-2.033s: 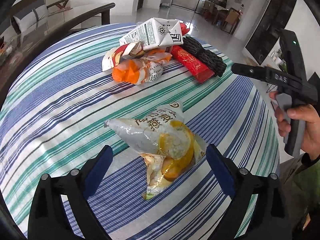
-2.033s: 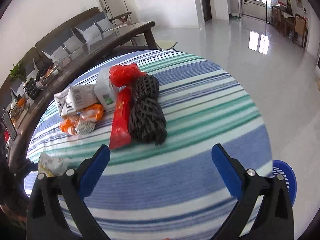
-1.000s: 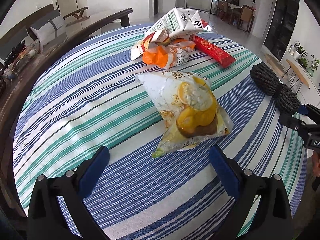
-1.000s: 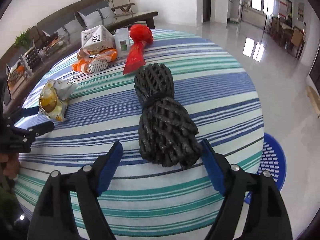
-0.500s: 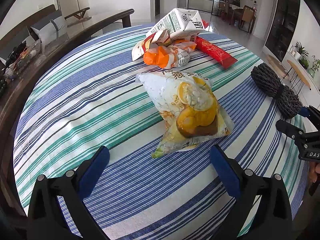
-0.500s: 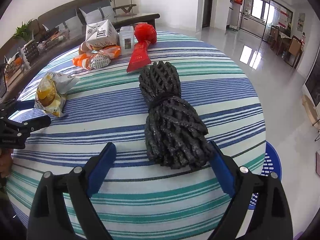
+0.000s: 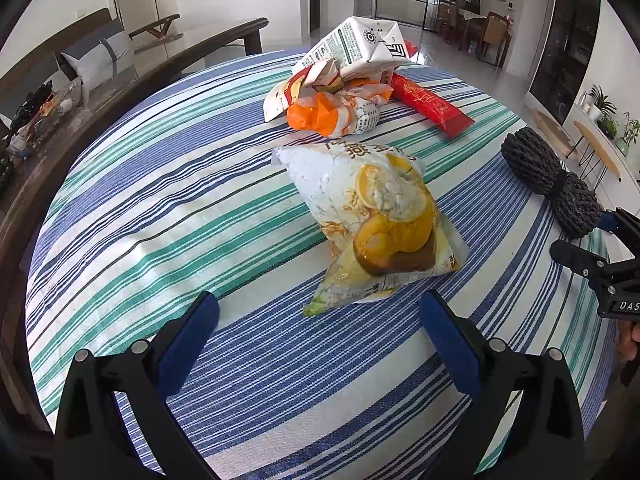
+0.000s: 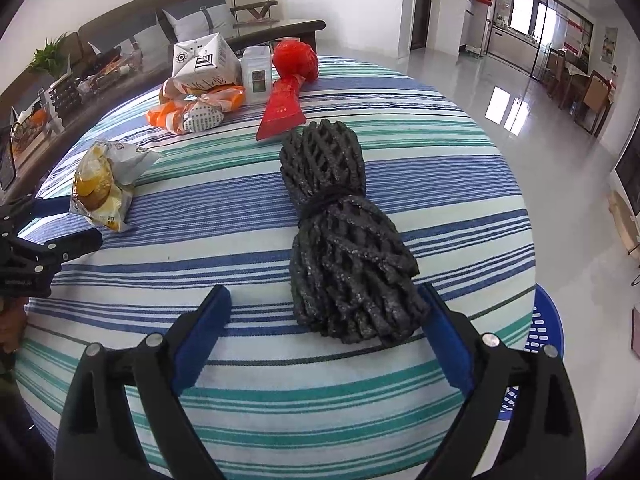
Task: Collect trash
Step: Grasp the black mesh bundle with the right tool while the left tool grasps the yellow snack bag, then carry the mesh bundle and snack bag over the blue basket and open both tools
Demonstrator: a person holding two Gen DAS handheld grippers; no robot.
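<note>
Where writing can be read at all, it is sparse: the letters "DAS" sit on the black body of the right tool (image 7: 596, 236) as the left wrist view shows it, and large Chinese characters run along the top of the yellow snack bag (image 7: 380, 216), too distorted to read with certainty. On the striped tabletop (image 8: 420, 172) lie one yellow snack bag, one black foam net bundle (image 8: 344, 248) tied at its waist, one long red wrapper (image 8: 282, 110), one red mesh ball (image 8: 295, 60), one white folded carton (image 8: 202, 60) with a round emblem, one small white box (image 8: 256, 76) bearing a green label, and a heap of crumpled orange and white wrappers (image 8: 196, 114) whose number cannot be counted. One blue basket (image 8: 538, 344) stands on the floor beside the tabletop's right edge. Both tools point steeply down at the cloth. The left tool (image 7: 318, 338) has its blue pads wide apart, with the snack bag just ahead of them and untouched. The right tool's pads are also spread wide, the near end of the net bundle lying between them against the right pad, not clamped. A hand (image 8: 12, 328) shows at the far left edge below the left tool.
</note>
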